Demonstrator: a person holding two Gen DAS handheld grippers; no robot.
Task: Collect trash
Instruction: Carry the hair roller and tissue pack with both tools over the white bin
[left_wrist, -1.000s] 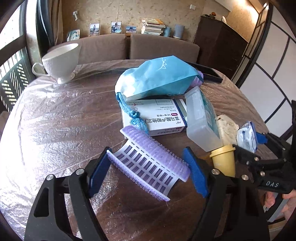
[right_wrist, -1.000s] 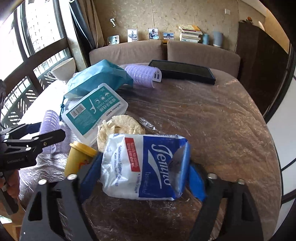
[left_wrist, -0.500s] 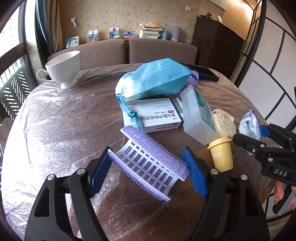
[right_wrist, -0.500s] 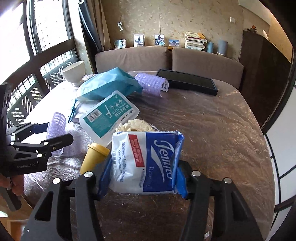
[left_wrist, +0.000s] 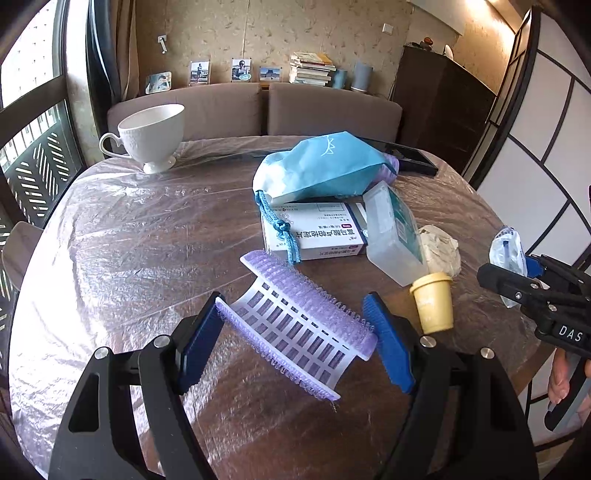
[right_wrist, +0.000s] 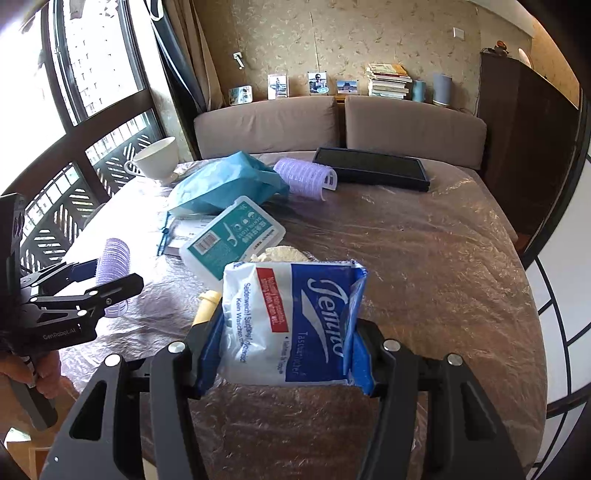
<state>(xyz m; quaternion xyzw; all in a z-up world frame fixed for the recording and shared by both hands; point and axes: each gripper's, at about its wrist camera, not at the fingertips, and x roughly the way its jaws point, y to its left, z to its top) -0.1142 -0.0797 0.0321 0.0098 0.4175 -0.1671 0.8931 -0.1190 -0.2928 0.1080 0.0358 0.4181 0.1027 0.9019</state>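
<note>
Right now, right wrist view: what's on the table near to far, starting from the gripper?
right gripper shut on the tissue pack → crumpled paper → dental floss box → blue bag → purple hair roller → black tray.

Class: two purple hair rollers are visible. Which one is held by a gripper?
The purple roller between the left gripper fingers; the other roller lies beside the blue bag.

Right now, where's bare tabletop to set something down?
Two patches: the left half between the cup and left gripper, and the right side before the black tray. Crowded mid-table: blue pouch, box, floss case, yellow cup.
</note>
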